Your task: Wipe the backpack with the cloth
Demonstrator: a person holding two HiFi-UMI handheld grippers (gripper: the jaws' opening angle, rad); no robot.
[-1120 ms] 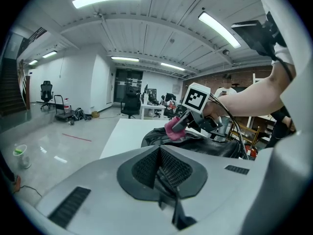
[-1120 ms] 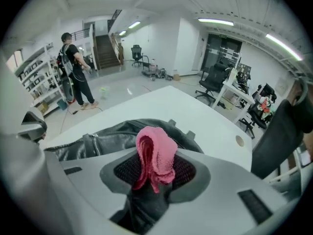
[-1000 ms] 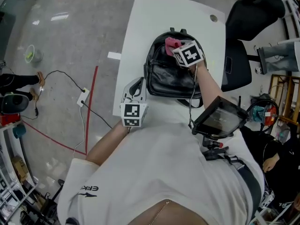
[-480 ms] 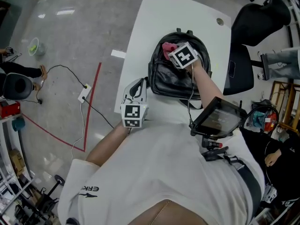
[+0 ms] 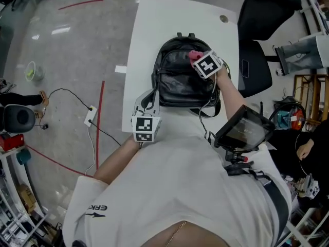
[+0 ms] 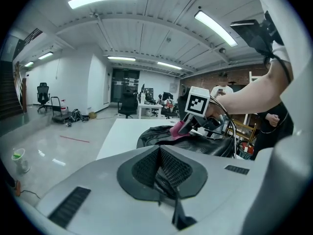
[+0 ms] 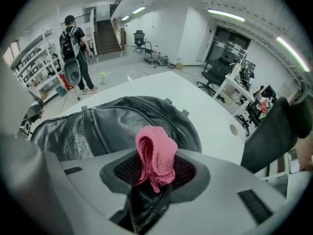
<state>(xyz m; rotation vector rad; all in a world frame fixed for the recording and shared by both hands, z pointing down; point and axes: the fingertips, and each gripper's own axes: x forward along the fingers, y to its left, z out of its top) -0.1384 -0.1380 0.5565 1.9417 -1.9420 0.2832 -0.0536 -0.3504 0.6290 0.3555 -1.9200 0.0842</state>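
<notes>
Wiping appears to be the step in hand: a pink cloth is pinched, bunched, between the closed jaws of the right gripper and is pressed against the upper right part of a black leather backpack. The backpack is laid flat on a white table at the centre of the head view. The left gripper is held at the lower left of the bag, just beside it, its jaws brought together on nothing. Next, the cloth would need to be drawn across the rest of the leather in steady contact, and the bag could be steadied by the idle gripper.
</notes>
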